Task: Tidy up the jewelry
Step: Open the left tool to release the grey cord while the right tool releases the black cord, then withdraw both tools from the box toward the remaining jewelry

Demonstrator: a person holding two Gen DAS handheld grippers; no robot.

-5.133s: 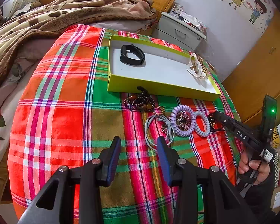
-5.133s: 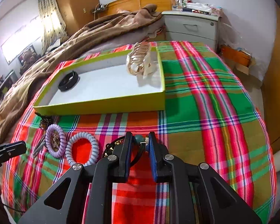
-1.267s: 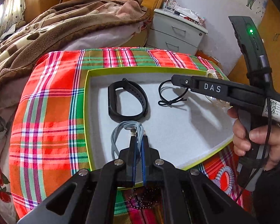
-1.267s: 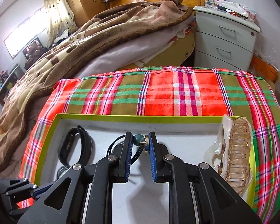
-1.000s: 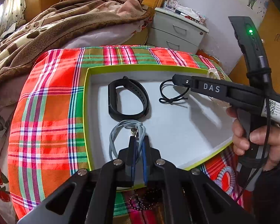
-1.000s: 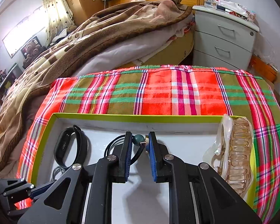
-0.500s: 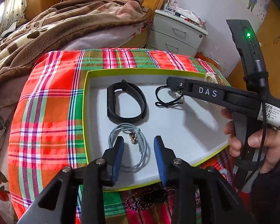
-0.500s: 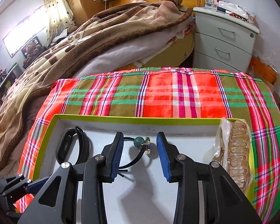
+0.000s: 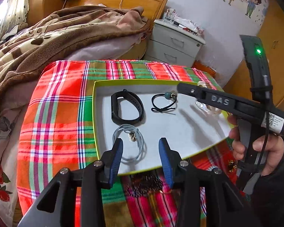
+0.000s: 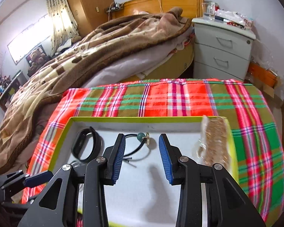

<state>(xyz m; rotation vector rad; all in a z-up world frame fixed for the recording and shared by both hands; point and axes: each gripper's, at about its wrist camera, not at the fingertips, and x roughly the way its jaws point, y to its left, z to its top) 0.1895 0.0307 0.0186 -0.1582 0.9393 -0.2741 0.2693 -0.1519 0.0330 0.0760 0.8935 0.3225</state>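
A lime-edged tray [image 9: 94, 113] with a white floor lies on the plaid cloth. In it are a black wristband [image 9: 115, 111], a grey cord bracelet [image 9: 133, 137] and a black cord bracelet with a green bead [image 9: 167, 94]. A clear bag of gold clips [image 10: 215, 140] rests at the tray's right end. My left gripper [image 9: 140, 143] hovers just above the grey cord, its jaws opening and touching nothing. My right gripper [image 10: 141, 141] stands open above the black cord bracelet [image 10: 141, 136], which lies loose on the tray floor beside the wristband [image 10: 77, 145].
A dark beaded bracelet [image 9: 145, 185] lies on the cloth just outside the tray's near rim. A hand [image 9: 263, 147] holds the right gripper over the tray. A bed with a brown blanket [image 9: 47, 37] and a grey nightstand [image 9: 174, 43] stand behind.
Both grippers have let go: the left released the grey cord bracelet, the right the black beaded one, and both pieces now lie in the tray. Both grippers lifted slightly.
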